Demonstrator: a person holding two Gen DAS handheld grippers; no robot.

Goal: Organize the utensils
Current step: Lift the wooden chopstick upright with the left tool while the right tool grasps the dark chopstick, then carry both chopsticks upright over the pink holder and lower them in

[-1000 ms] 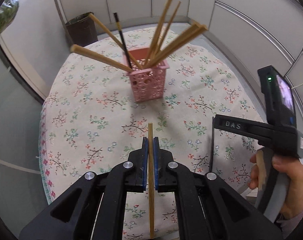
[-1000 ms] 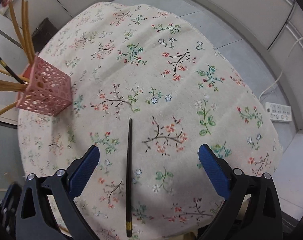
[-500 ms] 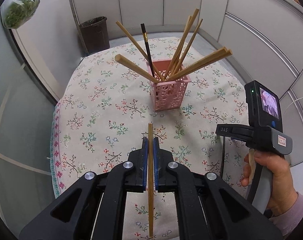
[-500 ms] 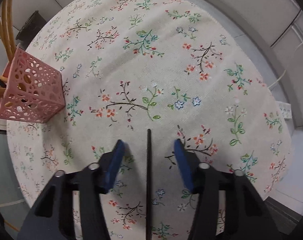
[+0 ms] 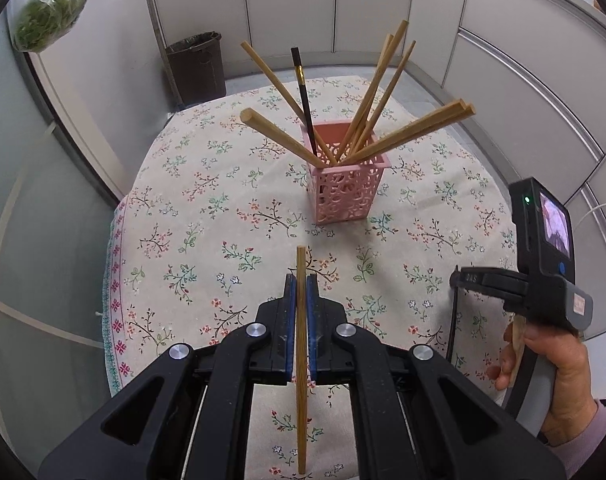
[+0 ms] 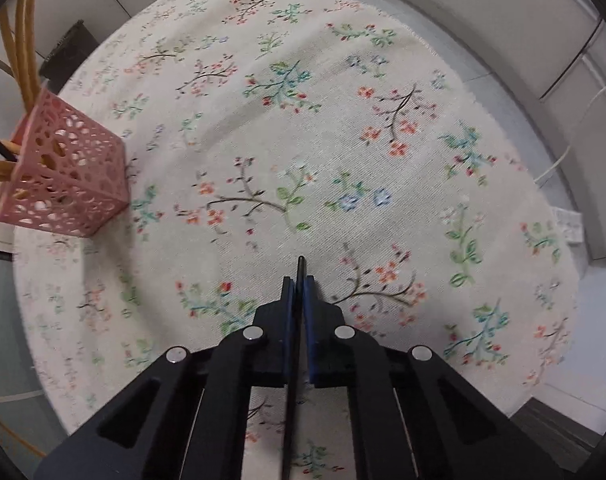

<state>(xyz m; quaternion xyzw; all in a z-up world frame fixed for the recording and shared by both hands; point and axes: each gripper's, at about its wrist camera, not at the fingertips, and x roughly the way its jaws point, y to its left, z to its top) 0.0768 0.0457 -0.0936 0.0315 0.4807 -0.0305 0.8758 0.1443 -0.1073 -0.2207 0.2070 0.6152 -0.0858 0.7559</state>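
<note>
The floral tablecloth [image 5: 207,208] covers a round table. The pink lattice holder [image 5: 345,184] stands upright on the cloth, with several wooden chopsticks and one black chopstick fanned out of it. Nearer the camera than the holder, the left gripper [image 5: 301,292] is clamped on a wooden chopstick [image 5: 301,360]. To the right of the holder, the right gripper [image 6: 299,292] is clamped on a black chopstick [image 6: 300,270] at the cloth. A trash bin [image 5: 197,68] stands beyond the holder.

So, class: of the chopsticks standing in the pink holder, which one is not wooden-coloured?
The black chopstick with the gold band, leaning up-left; all others are tan wood.
</note>
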